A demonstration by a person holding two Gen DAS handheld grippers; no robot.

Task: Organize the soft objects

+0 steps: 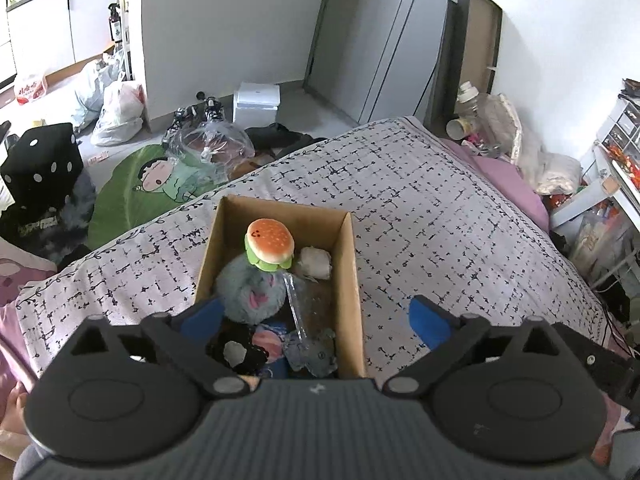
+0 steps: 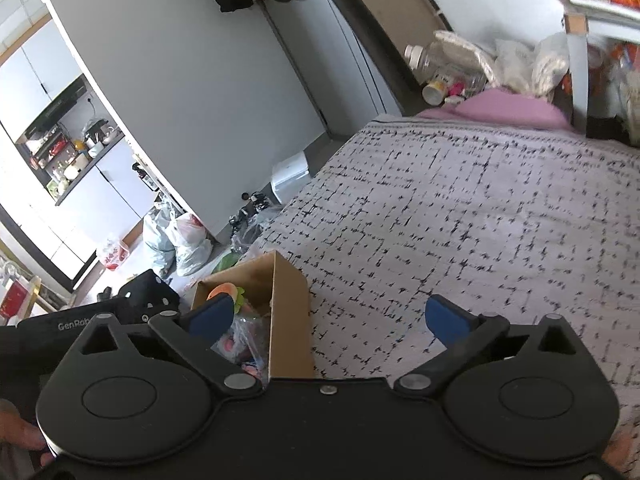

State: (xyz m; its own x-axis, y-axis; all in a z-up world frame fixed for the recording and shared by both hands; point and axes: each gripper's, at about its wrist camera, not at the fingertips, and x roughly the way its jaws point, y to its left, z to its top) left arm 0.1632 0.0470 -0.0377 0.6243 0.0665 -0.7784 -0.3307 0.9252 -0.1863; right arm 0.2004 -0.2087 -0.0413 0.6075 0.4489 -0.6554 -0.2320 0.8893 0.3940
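cardboard box (image 1: 352, 280): sits on the bed (image 1: 440, 208), open top up; in the left wrist view it lies at 12 o'clock from the camera, and its near end is hidden behind the tool body.
burger plush (image 1: 269, 243): rests high in the box at the 12 o'clock end, perched on the grey fluffy plush (image 1: 250, 294). Judged the likeliest thing to roll out if the box is nudged.
white soft lump (image 1: 315, 263): tucked at 3 o'clock of the burger plush, against the right wall.
clear wrapper (image 1: 294, 304): runs from mid-box toward 6 o'clock, loose and slippery; a pad could catch it and drag neighbours up with it.
small grey plush (image 1: 316, 354): low in the box at 6 o'clock, beside a black plush (image 1: 236, 350).
left tongs (image 1: 316, 316): spread wide, nothing between the pads; one blue pad overlaps the box's left wall in the picture, the other hangs over the bedspread at 3 o'clock of the box.
right tongs (image 2: 334, 318): spread wide and empty; the box (image 2: 290, 304) sits at 11 o'clock in the right wrist view.
risk, box: light card on a soft quilt; a pad hooking a wall would probably tip or slide it.
risk, bed edge: the box stands close to the side of the bed above the floor; a shove toward 10 o'clock could spill it.
risk, tongs: both tools crowd the same box and may knock together.
bedspread beyond the box: shows no loose soft thing, so the sorting looks nearly finished.
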